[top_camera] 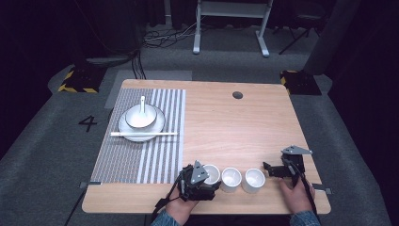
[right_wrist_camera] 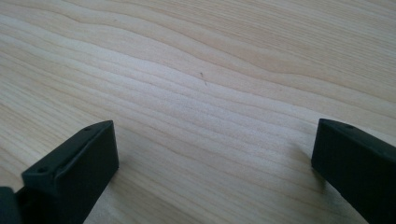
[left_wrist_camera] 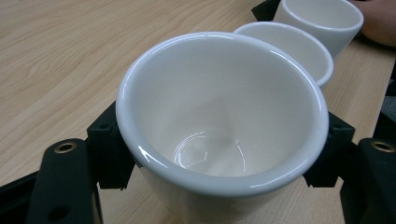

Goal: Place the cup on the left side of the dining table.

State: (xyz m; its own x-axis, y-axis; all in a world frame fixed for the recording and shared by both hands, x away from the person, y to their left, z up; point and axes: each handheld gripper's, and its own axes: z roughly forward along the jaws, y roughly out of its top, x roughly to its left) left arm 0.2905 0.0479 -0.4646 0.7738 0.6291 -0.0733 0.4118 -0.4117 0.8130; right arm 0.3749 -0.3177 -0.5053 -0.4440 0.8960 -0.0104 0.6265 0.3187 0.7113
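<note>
Three white cups stand in a row near the table's front edge. My left gripper (top_camera: 210,179) is shut on the left cup (top_camera: 212,172), one black jaw pressed against each side of its wall. In the left gripper view this cup (left_wrist_camera: 224,93) is empty and sits between the jaws of my left gripper (left_wrist_camera: 224,158). Behind it are the middle cup (left_wrist_camera: 303,51) and the right cup (left_wrist_camera: 327,18). My right gripper (top_camera: 269,169) rests just right of the right cup (top_camera: 253,180). It is open (right_wrist_camera: 215,158), with bare wood between its jaws.
A striped placemat (top_camera: 155,155) covers the table's left side. On it sits a white plate (top_camera: 123,126) holding a bowl (top_camera: 139,117) with a spoon (top_camera: 142,103). White chopsticks (top_camera: 160,133) lie across the plate's front. A round cable hole (top_camera: 237,94) is at the far middle.
</note>
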